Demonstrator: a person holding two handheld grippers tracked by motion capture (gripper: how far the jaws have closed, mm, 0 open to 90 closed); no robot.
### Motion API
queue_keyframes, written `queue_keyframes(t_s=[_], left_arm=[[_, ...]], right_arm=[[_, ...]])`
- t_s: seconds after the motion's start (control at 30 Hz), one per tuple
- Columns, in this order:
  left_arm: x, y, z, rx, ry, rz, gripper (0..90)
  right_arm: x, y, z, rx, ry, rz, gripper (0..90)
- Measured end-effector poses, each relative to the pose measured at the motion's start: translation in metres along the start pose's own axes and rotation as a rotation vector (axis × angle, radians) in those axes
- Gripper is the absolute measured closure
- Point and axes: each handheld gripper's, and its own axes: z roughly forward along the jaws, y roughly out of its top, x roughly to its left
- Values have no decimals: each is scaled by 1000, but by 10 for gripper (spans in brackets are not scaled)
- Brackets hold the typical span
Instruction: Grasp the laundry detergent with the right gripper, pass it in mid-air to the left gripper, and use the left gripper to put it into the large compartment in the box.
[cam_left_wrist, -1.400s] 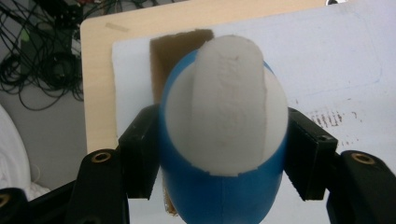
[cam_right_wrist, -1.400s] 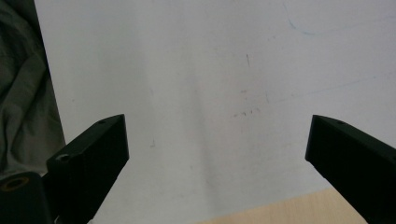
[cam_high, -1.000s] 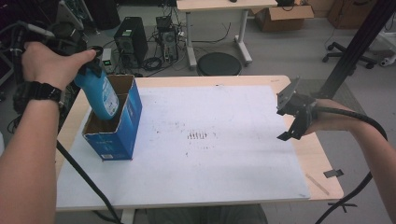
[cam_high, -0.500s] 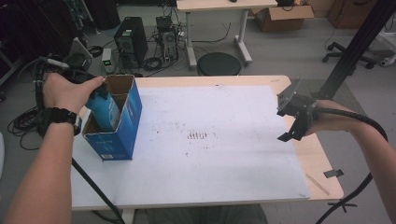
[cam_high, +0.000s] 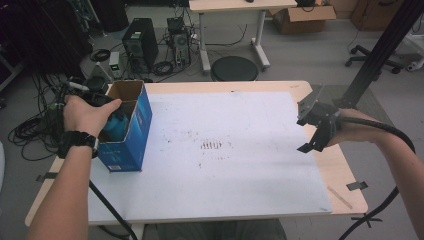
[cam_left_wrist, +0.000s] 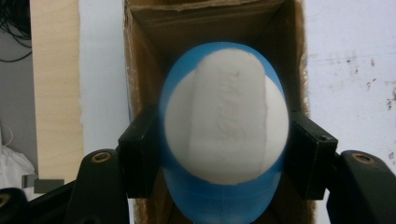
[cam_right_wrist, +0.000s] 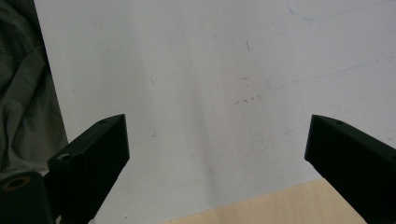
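Note:
An open blue cardboard box (cam_high: 131, 131) stands on the left part of the white board. My left gripper (cam_left_wrist: 224, 144) is shut on a blue bottle with a white end (cam_left_wrist: 227, 130), holding it inside the brown mouth of the box (cam_left_wrist: 210, 28). From above, the blue bottle (cam_high: 116, 123) shows partly down in the box, with the person's left hand (cam_high: 86, 114) over it. My right gripper (cam_high: 316, 126) hovers over the board's right edge. Its jaws stand wide apart with nothing between them, above the white board (cam_right_wrist: 210, 93).
The white board (cam_high: 225, 150) covers most of a wooden table (cam_high: 345, 185). Bits of black tape (cam_high: 360, 185) sit on the table's right and left edges. Beyond the table are a computer tower (cam_high: 139, 42), cables, a round black stool (cam_high: 234, 68) and a second desk.
My left gripper has lowered the blue bottle from above the box down into its opening. The right gripper has stayed where it was.

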Motion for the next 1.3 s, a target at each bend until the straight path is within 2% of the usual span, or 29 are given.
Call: queue_keyframes(t_s=[0.47, 0.9, 1.3], left_arm=[[-1, -9, 23, 29, 16, 0, 380], [-5, -9, 24, 31, 27, 9, 377], [-7, -9, 24, 36, 17, 10, 357]], right_arm=[[2, 1, 3, -1, 7, 0, 65], [3, 1, 4, -1, 10, 1, 65], [5, -1, 5, 3, 14, 7, 65]])
